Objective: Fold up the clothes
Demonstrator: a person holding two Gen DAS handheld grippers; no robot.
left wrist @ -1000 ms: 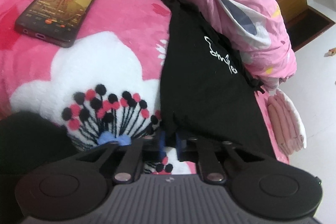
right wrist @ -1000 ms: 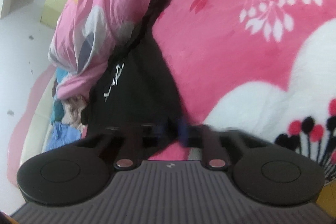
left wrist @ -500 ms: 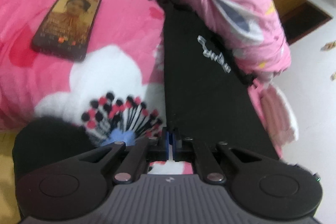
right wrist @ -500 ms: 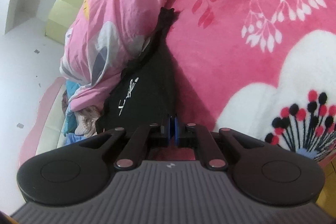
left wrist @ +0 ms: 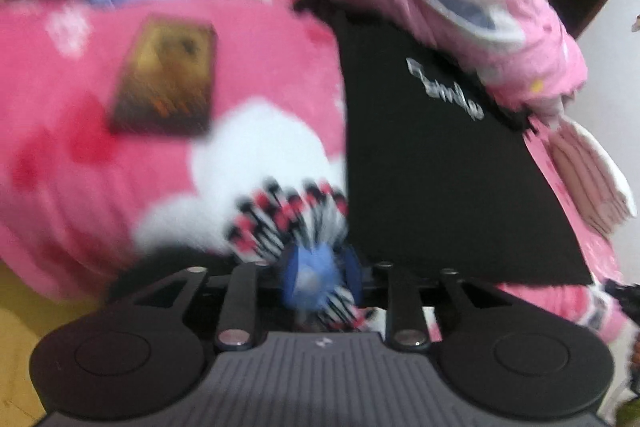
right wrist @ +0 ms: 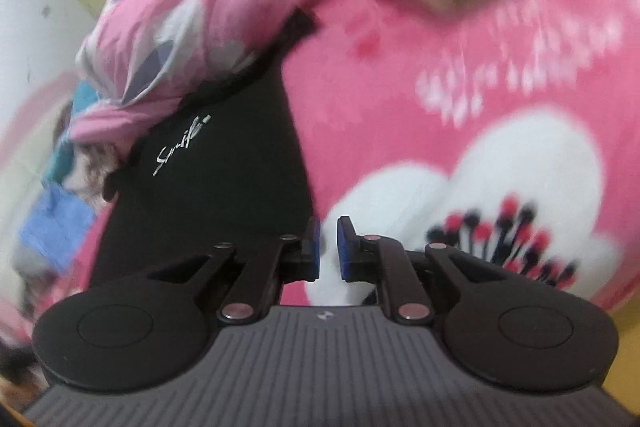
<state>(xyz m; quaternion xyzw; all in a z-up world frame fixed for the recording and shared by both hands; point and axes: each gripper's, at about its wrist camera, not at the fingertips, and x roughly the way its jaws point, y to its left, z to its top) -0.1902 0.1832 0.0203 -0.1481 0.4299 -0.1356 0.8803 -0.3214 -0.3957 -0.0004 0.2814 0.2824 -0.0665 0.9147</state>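
Both grippers' fingers have spread, releasing black garment; its script looks unreadable.

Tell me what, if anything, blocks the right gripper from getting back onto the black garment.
Nothing visible does. The right gripper, jaws apart and empty, sits just beside the near edge of the black garment on the pink blanket. Only the pink quilt overlaps the garment's far end.
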